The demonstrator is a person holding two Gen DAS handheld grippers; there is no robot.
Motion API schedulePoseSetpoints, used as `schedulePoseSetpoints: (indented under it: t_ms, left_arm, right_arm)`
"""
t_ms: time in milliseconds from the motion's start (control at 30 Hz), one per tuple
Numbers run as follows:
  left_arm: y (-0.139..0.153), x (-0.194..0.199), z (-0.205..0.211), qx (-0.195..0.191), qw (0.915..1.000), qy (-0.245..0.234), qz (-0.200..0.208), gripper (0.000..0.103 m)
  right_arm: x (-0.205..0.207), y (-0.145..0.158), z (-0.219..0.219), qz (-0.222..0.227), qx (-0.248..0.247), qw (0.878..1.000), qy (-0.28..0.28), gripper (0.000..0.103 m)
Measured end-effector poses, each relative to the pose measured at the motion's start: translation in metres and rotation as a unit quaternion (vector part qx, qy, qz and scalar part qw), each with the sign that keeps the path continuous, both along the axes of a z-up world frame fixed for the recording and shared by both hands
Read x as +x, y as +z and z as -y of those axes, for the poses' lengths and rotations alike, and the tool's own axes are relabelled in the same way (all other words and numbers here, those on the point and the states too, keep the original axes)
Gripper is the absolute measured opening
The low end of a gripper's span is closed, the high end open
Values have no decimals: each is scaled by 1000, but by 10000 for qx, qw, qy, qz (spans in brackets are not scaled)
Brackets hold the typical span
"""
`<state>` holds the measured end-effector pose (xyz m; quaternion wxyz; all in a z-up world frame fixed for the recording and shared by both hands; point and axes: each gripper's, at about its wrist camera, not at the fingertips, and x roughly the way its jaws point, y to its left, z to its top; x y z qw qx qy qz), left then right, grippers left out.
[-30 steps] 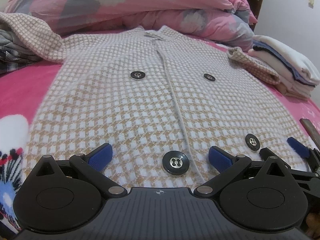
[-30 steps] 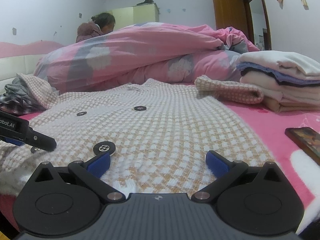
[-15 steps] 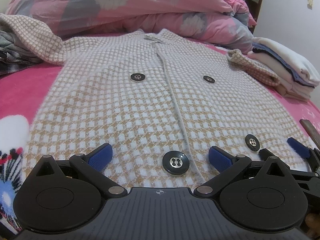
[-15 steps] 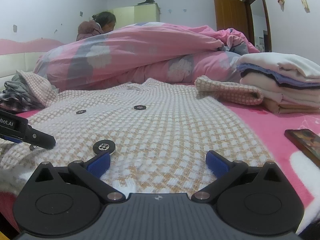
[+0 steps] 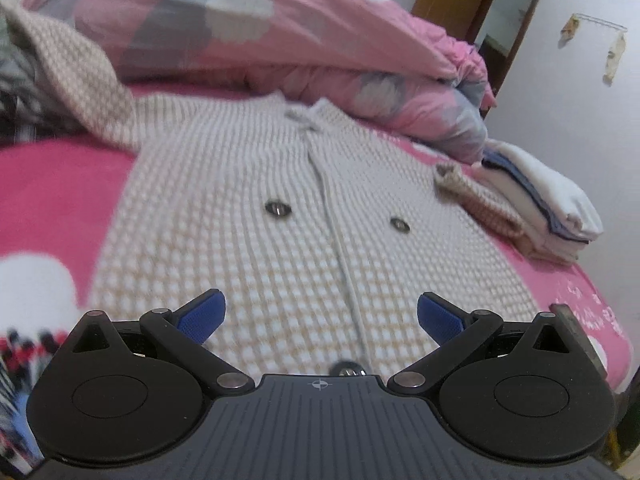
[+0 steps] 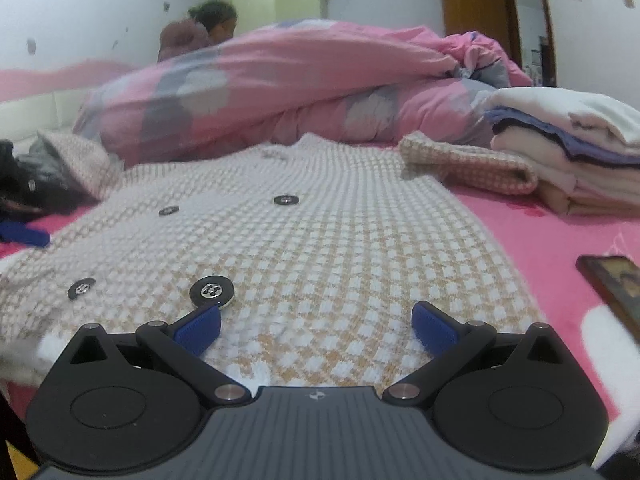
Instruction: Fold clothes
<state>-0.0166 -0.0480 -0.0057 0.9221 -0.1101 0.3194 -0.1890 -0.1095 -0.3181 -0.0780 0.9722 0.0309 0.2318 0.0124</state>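
Left wrist view shows your left gripper (image 5: 319, 315) with jaws spread wide, holding nothing, above the hem of the checked coat (image 5: 280, 216), which lies flat and buttoned on the pink bed (image 5: 52, 196). Your right gripper (image 6: 316, 325) is likewise released over the coat's hem, near a folded stack (image 6: 576, 152).
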Motion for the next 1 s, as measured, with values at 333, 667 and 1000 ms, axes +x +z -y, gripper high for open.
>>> schedulePoseSetpoints:
  t_ms: [333, 667, 1000]
  left_arm:
    - [39, 8, -53, 344, 9950, 727, 597, 103]
    - [69, 37, -148, 746, 9640, 2185, 1315, 103]
    - [113, 167, -291, -464, 9379, 3279, 1029, 96]
  right_arm:
    - [21, 57, -1, 321, 352, 9988, 147, 103]
    - [102, 75, -53, 188, 161, 9967, 771, 103]
    - [165, 31, -128, -367, -229, 9893, 1393, 95]
